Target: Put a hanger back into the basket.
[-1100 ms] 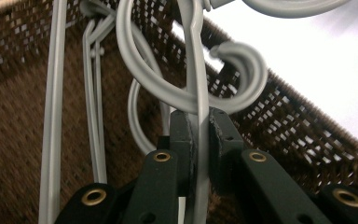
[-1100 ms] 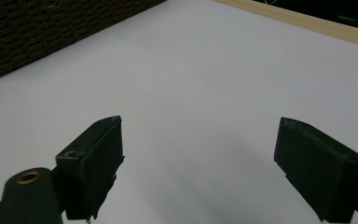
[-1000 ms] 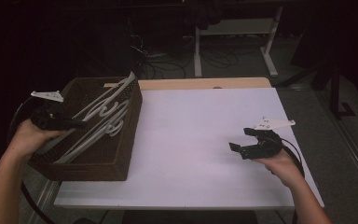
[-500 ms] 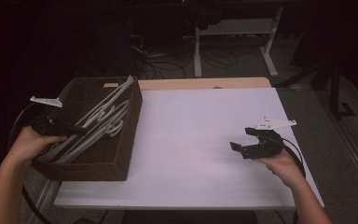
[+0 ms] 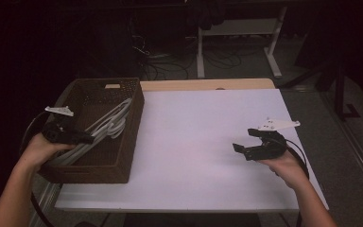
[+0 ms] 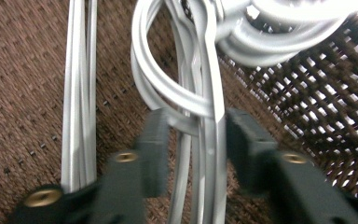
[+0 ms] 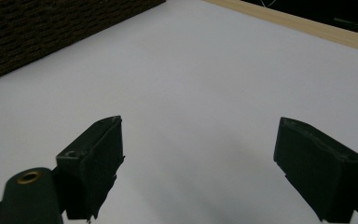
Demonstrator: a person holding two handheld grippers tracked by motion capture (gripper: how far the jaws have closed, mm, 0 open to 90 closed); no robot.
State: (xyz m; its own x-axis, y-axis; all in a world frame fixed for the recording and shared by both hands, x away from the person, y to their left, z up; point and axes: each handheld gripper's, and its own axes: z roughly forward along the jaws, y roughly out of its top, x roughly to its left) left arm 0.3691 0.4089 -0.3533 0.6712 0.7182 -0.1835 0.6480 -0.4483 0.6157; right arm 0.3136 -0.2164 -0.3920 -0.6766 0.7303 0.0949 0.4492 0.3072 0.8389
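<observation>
Left gripper (image 6: 193, 140) drawn back, jaws seemingly around grey hangers (image 5: 105, 127) lying lengthwise in basket (image 5: 131, 132), right gripper (image 5: 257, 142) jaws spread.

The left hand (image 5: 38, 149) comes in from the near left, forearm angled up and to the right, holding the left gripper (image 5: 82, 139) pointed right at the left side of the scene. In the left gripper view its 2 jaws stand parted. The right hand (image 5: 287, 165) reaches in from the near right, holding the right gripper (image 5: 241, 150) pointed left; its 2 jaws are spread wide with nothing between them.
</observation>
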